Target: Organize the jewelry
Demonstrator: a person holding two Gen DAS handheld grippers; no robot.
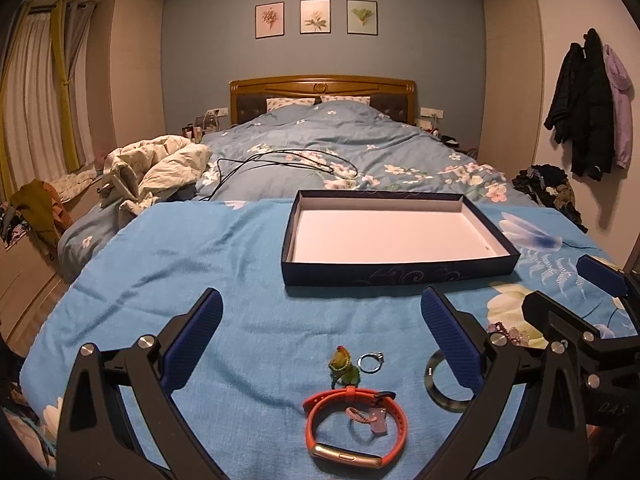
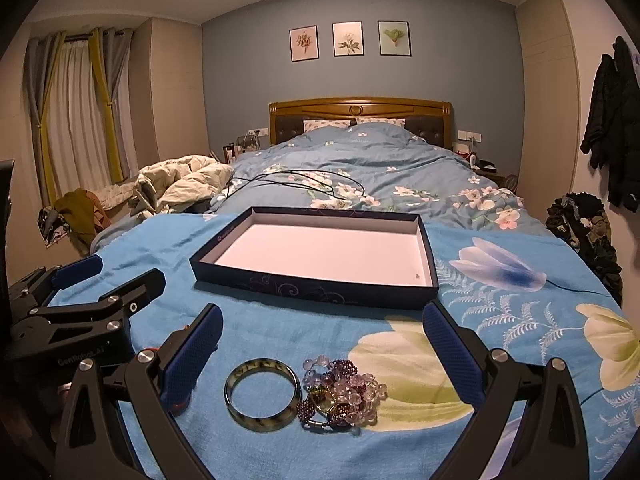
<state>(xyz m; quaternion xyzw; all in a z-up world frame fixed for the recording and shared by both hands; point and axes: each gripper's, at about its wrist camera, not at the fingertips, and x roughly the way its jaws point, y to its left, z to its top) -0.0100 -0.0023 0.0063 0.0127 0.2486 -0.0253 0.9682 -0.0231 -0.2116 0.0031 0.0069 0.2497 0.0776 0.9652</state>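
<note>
Left wrist view: left claw (image 1: 320, 320) spread wide, nothing between its blue pads, hanging low over the bright blue floral cloth (image 1: 168, 264) that covers the foot of the bed. Landmark = shallow dark-navy cardboard box with white inside (image 1: 394, 232), lying open and seemingly bare, so prob. the place everything goes. On the near side of the box, between the claw's fingers: orange silicone fitness band with gold clasp (image 1: 354, 426), a small pink woven ring w/ pale tag (image 1: 370, 418) lying inside its loop, a green-yellow bead charm (image 1: 343, 368) just beyond it, toward the box, and a thin silver finger ring (image 1: 371, 361) beside the charm. The claw's wide spread suits the band, the widest piece here, I'd say. The right claw shows near the box's right corner.

Right wrist view: right claw (image 2: 322, 332) also spread wide and empty, on the near side of the box (image 2: 320, 286). Framed between its fingers: dark mottled stone bangle with pale inner face (image 2: 262, 394), lying flat, and touching it on the right a heap of purple and clear bead bracelets (image 2: 346, 392) w/ a small metal clasp. The pile is tangled, so lifting one strand could drag others. The bangle lies apart enough to take alone. The left claw sits off to the box's left.

No piece is in the box yet, so sorting looks not begun.
</note>
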